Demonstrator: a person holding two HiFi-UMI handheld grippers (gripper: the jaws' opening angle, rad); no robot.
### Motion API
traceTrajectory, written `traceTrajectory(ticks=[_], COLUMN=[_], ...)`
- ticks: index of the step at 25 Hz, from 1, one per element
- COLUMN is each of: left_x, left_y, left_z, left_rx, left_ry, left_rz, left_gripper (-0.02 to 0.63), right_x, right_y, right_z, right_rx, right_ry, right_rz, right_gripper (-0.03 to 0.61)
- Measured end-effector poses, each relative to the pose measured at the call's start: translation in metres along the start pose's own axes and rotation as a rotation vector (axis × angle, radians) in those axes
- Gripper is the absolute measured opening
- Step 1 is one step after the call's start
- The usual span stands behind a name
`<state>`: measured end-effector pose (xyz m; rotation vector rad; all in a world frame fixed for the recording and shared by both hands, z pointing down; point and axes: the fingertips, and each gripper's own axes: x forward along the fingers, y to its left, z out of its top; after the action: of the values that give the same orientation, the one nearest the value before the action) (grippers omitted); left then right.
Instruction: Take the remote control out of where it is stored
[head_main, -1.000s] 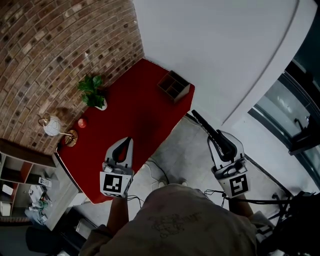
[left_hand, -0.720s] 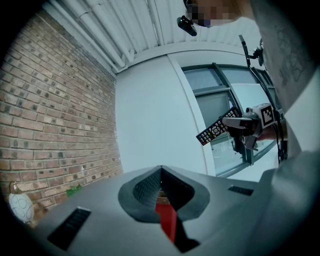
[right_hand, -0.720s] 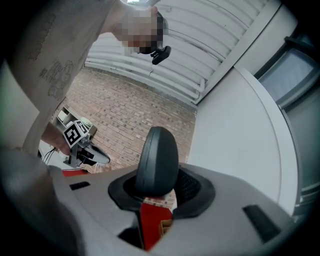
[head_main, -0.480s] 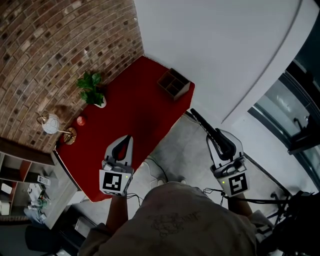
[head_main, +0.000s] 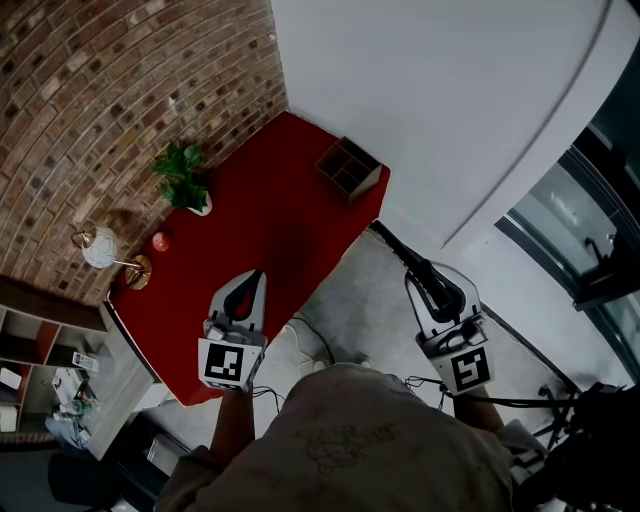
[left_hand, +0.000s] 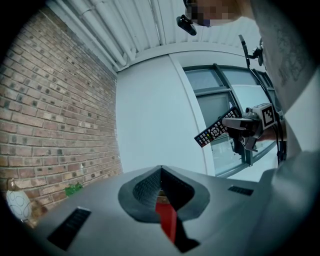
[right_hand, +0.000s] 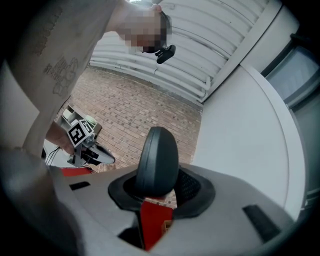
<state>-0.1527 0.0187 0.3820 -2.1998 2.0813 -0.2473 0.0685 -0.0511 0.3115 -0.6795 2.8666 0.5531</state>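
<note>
The black remote control (head_main: 410, 262) is off the table, held over the grey floor with my right gripper (head_main: 432, 280) shut on its lower end. In the right gripper view its rounded back (right_hand: 157, 160) stands up between the jaws of my right gripper (right_hand: 160, 186). From the left gripper view I see its button face (left_hand: 216, 131). A wooden divided box (head_main: 347, 168) sits at the far corner of the red table (head_main: 270, 230). My left gripper (head_main: 257, 283) hangs over the table's near part, jaws shut on nothing; its pads (left_hand: 150, 187) meet at the tip.
On the table's left side stand a potted plant (head_main: 183, 180), a small red fruit (head_main: 160, 241) and a gold lamp with a white shade (head_main: 100, 248). Open shelves (head_main: 40, 370) sit at the lower left. Cables (head_main: 310, 340) lie on the floor; a window (head_main: 580, 220) is at the right.
My right gripper has shifted slightly to the left with the remote control in it. The left gripper has stayed where it was.
</note>
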Motion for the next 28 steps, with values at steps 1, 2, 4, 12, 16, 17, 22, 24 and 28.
traceTrajectory(ticks=[1,2,4,12,16,17,22,24,28], left_x=[0.0,0.0,0.001,0.004,0.006,0.007,0.011,0.013,0.017], left_y=[0.001,0.003,0.006,0.03,0.041,0.044,0.053,0.055,0.058], left_z=[0.0,0.0,0.002,-0.007,-0.011,-0.012,-0.019,-0.019,-0.019], left_rx=[0.001,0.0,-0.011,-0.026,-0.033,-0.034,-0.041,-0.043,-0.048], left_ry=[0.0,-0.002,-0.014,-0.021,-0.024,-0.025,-0.027,-0.03,-0.036], left_rz=[-0.003,-0.005,-0.007,-0.015,-0.023,-0.026,-0.042,-0.048,-0.055], left_gripper=[-0.002,-0.002,-0.002,-0.002,-0.002,-0.002,-0.002,-0.002,-0.002], right_x=[0.002,0.004,0.009,0.034,0.046,0.048,0.059,0.062,0.064], right_y=[0.001,0.002,0.003,0.019,0.028,0.03,0.037,0.038,0.039], right_z=[0.0,0.001,0.002,-0.002,-0.004,-0.005,-0.008,-0.008,-0.01], right_rx=[0.004,0.009,0.018,-0.016,-0.023,-0.026,-0.036,-0.037,-0.038], right_ry=[0.0,-0.003,-0.006,0.019,0.029,0.03,0.039,0.039,0.046], right_rz=[0.002,0.004,0.004,0.02,0.035,0.037,0.036,0.036,0.034], right_gripper=[0.109,0.109,0.109,0.109,0.109,0.11,0.109,0.109,0.109])
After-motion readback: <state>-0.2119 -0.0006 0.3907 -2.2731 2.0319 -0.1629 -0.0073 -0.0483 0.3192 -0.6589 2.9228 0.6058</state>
